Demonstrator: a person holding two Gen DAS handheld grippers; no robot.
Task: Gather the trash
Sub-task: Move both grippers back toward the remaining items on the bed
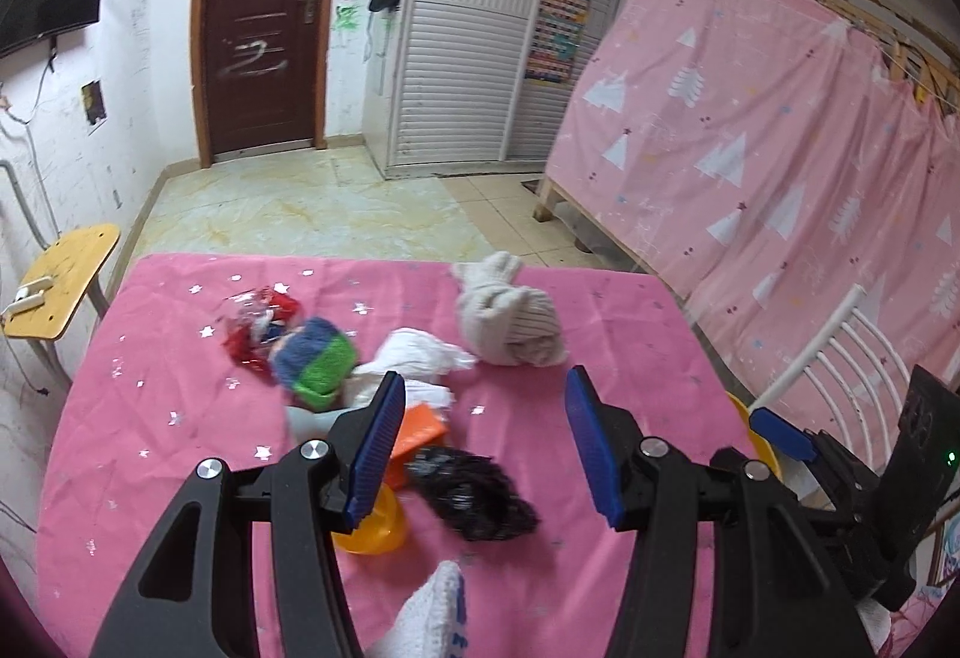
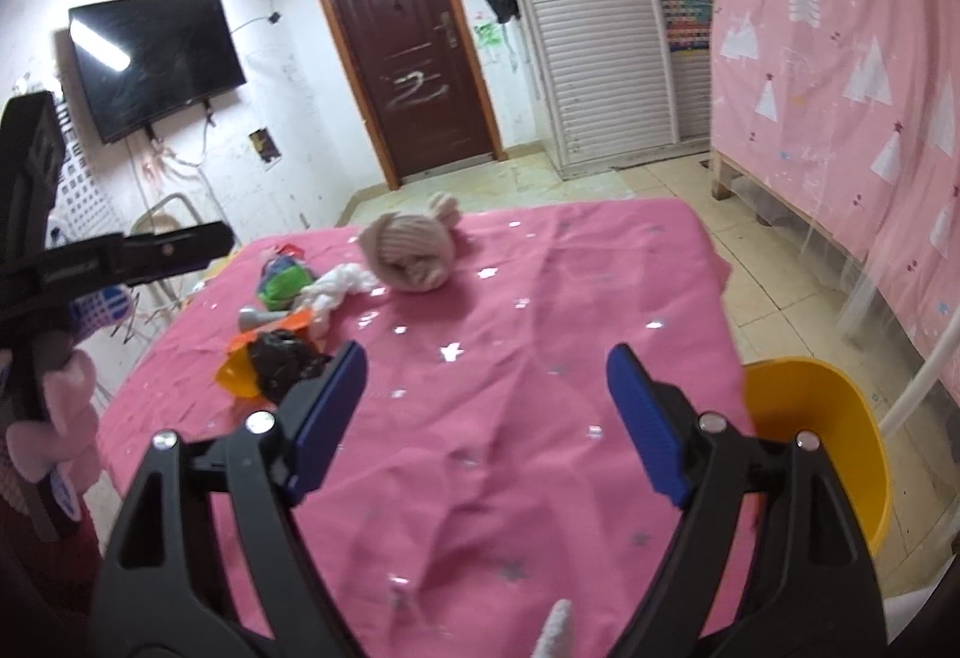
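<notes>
A pink star-print tablecloth (image 1: 180,388) covers the table. On it lie a crumpled black plastic bag (image 1: 474,496), an orange wrapper (image 1: 417,433), a small orange cup (image 1: 375,526), white crumpled tissue (image 1: 420,352), a red-and-clear wrapper (image 1: 258,322), a blue-green knit item (image 1: 315,361) and a beige knit hat (image 1: 510,316). My left gripper (image 1: 486,442) is open, just above the black bag. My right gripper (image 2: 486,418) is open and empty over bare cloth, right of the black bag (image 2: 285,358). The hat (image 2: 411,253) and tissue (image 2: 336,292) lie farther back.
A yellow bin (image 2: 822,436) stands at the table's right edge, also glimpsed in the left wrist view (image 1: 759,436). A white chair back (image 1: 834,358) and a pink curtain (image 1: 750,118) are to the right. A small wooden stool (image 1: 60,286) stands left.
</notes>
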